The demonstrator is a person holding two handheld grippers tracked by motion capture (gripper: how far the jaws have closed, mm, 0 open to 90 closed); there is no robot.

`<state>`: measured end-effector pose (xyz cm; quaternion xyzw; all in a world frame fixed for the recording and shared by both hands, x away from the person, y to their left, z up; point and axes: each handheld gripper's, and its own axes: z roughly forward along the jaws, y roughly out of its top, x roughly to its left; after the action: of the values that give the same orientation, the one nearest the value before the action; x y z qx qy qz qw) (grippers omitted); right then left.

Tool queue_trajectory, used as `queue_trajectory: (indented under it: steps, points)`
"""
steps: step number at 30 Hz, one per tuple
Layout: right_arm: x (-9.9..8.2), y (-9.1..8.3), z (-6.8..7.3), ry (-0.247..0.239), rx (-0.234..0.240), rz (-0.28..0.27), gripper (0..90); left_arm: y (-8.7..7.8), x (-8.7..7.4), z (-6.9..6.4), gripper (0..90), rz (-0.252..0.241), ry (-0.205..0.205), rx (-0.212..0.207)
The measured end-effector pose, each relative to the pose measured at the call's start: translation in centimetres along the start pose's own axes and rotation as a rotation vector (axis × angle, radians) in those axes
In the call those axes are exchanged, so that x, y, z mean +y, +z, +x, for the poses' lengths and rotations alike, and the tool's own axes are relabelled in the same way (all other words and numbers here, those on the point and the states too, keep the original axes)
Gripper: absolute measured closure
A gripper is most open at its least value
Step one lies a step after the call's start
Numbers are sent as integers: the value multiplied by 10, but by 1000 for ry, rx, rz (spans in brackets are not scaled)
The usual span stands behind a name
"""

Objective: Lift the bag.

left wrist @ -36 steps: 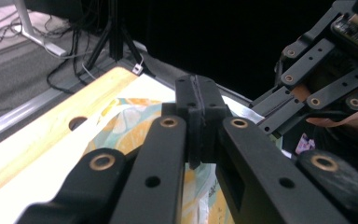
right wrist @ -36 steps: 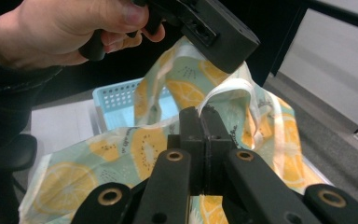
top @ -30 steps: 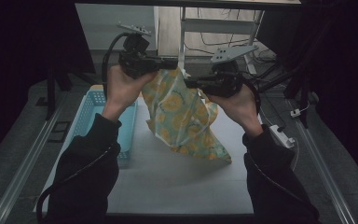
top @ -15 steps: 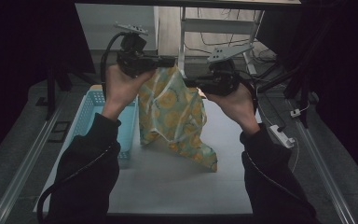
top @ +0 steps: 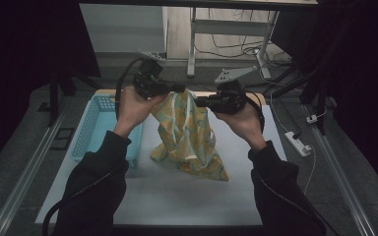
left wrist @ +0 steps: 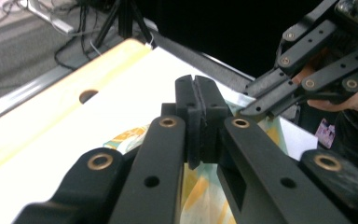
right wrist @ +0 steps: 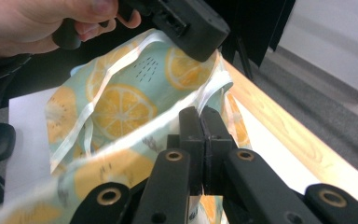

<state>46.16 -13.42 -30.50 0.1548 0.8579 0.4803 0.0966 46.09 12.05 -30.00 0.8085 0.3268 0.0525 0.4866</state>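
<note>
Left gripper (top: 177,89): raised above the far half of the table, jaws pressed together on the top edge of the lemon-print cloth (top: 189,135). In the left gripper view, pads (left wrist: 200,109) closed flat with cloth emerging directly below them.

Right gripper (top: 202,102): level with the left gripper, just beside it, jaws pointing toward it. Jaws clamped together on the same cloth edge; in the right gripper view, white hem (right wrist: 205,95) entering between the closed pads (right wrist: 199,128).

Cloth: suspended between the two grippers, hanging below both, lower corner resting on the white table surface (top: 177,196) beneath and nearer the person than the right gripper. Pattern: orange lemon slices on pale green, white binding tape along edges.

Surroundings:
- Light blue perforated basket (top: 91,125): below and outboard of the left gripper, partly covered by the left forearm (top: 98,182).
- Wooden table edge (right wrist: 289,130): beyond the jaws of both grippers, on the far side.
- White power strip (top: 298,143): on the floor, outboard of the right gripper.
- Metal frame legs (top: 193,44) and loose cables (top: 236,46): on the floor beyond both grippers.
- Grey three-cornered plate (top: 234,74): on top of the right gripper.

Obstructions: left hand (right wrist: 32,25) and the left gripper body overhang the cloth's upper edge in the right gripper view; right gripper linkage (left wrist: 307,70) crosses the upper right of the left gripper view.
</note>
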Motion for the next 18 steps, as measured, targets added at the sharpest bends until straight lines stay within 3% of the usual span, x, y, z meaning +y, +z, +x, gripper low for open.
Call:
queue_trajectory:
  steps: [9,18]
  points:
    - [-24,15,-7,36,5,19,897,15,-23,13,879,22,-24,10]
    - [-35,21,-12,55,-1,33,883,29,-35,20,845,50,-23,31]
